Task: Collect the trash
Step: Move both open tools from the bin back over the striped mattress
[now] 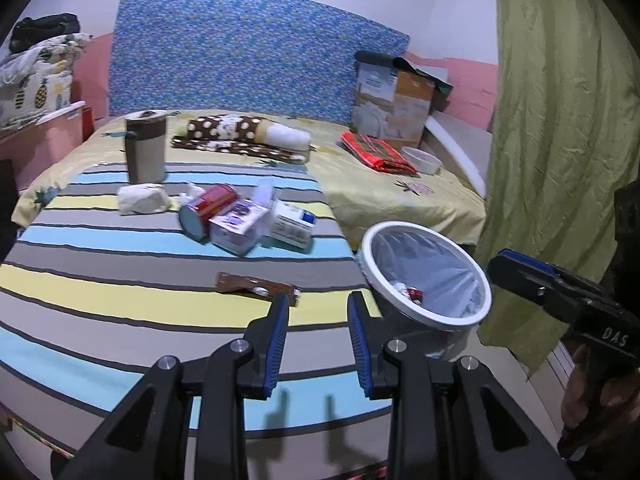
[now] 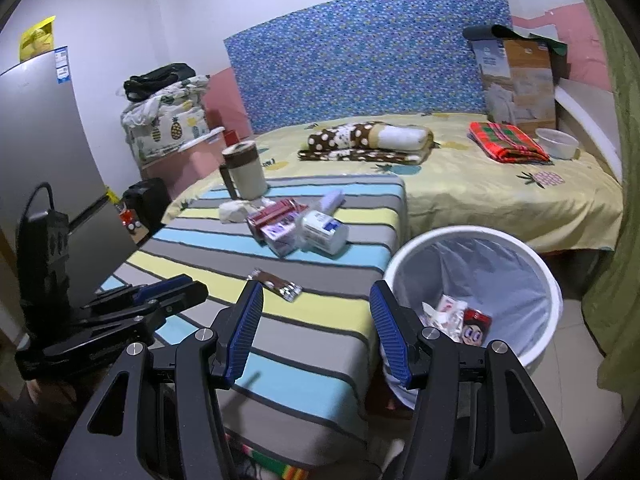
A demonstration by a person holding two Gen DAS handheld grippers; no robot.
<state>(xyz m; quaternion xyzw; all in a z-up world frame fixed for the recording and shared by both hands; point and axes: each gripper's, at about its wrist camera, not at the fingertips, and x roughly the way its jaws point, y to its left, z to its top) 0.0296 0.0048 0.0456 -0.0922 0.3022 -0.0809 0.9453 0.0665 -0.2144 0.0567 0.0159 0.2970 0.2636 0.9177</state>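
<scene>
While lined with clear plastic, round white trash bin (image 2: 540, 264) contains crumpled wrappers (image 2: 452, 316). Left gripper (image 1: 318, 304) and right gripper (image 2: 316, 292): jaws apart, empty. Flat brown wrapper (image 1: 256, 285) on striped cloth (image 1: 120, 304).

We can read only "DAS", in pale letters on the black body of the right tool (image 1: 516, 270); other labels are too blurred.

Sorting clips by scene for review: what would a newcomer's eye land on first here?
First the white trash bin on the floor beside the bed, lined with a clear bag and already holding some wrappers. Next the clutter on the striped blanket: a red can on its side, small boxes, crumpled tissue and a brown wrapper nearest the bed's edge. Behind them stands a lidded mug.
</scene>
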